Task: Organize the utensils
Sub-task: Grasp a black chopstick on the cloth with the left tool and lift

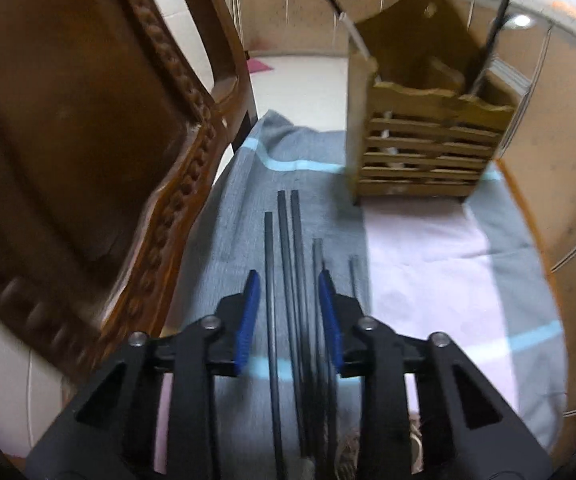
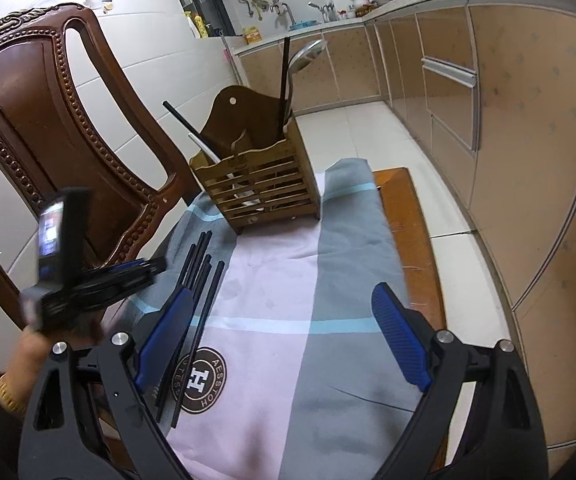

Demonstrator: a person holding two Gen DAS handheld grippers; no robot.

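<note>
Several black chopsticks [image 1: 288,264] lie side by side on a grey and pink cloth [image 1: 427,248]; they also show in the right wrist view [image 2: 200,280]. My left gripper [image 1: 289,280] is open, low over them, its blue pads straddling the bundle. It appears blurred in the right wrist view [image 2: 136,268]. A slatted wooden utensil holder [image 1: 427,136] stands at the far end of the cloth [image 2: 327,280], holding a black chopstick [image 2: 284,80], a metal ladle [image 2: 307,54] and other utensils; it shows in the right wrist view too [image 2: 260,188]. My right gripper [image 2: 284,320] is wide open and empty above the cloth.
A carved wooden chair [image 1: 88,140] stands close on the left [image 2: 48,120]. The cloth covers a small wooden table whose edge [image 2: 411,216] shows on the right. Kitchen cabinets [image 2: 527,120] and a tiled floor lie beyond.
</note>
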